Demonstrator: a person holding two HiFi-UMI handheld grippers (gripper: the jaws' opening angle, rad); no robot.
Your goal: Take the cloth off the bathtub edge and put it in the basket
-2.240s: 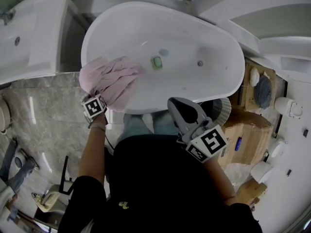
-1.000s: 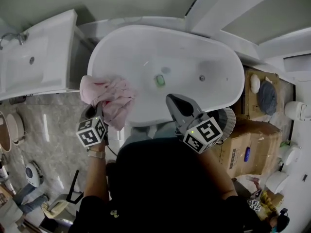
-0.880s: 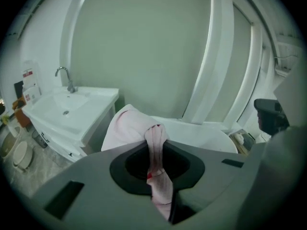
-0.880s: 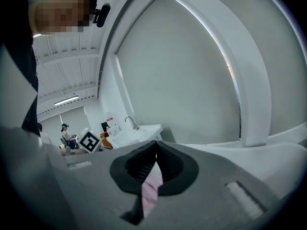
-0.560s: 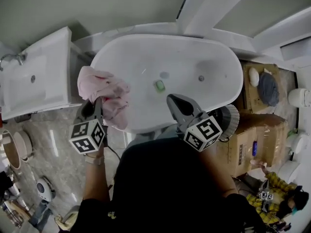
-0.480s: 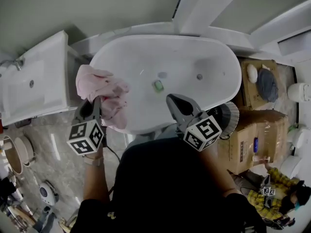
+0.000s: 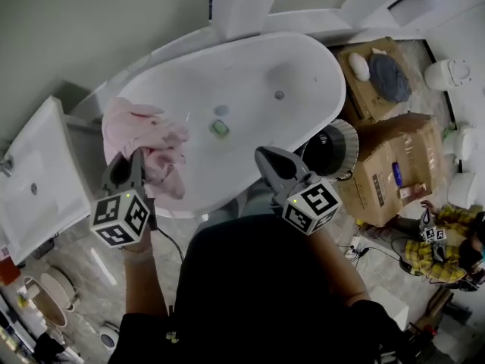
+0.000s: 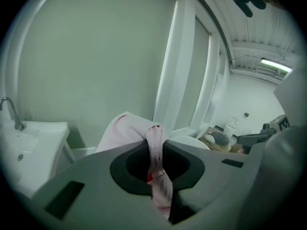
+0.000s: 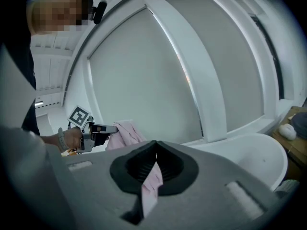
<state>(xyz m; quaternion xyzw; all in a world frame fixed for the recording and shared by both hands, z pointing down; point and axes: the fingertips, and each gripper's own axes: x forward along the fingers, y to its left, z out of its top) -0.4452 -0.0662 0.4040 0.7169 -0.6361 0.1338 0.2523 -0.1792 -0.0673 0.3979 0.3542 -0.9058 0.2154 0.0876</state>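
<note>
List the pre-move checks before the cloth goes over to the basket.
1. Left gripper clamped on cloth: ok, a fold is pinched between its jaws.
2. Cloth clear of bathtub edge: cannot tell; its hanging end overlaps the rim in the head view.
3. Basket located: ok, on the floor by the tub's end, on the right gripper's side.
4. Basket opening free: cannot tell; the interior is dark.
5. Right gripper free: not ok; in its own view the jaws stand together on a pink strip, and what it belongs to is unclear.
</note>
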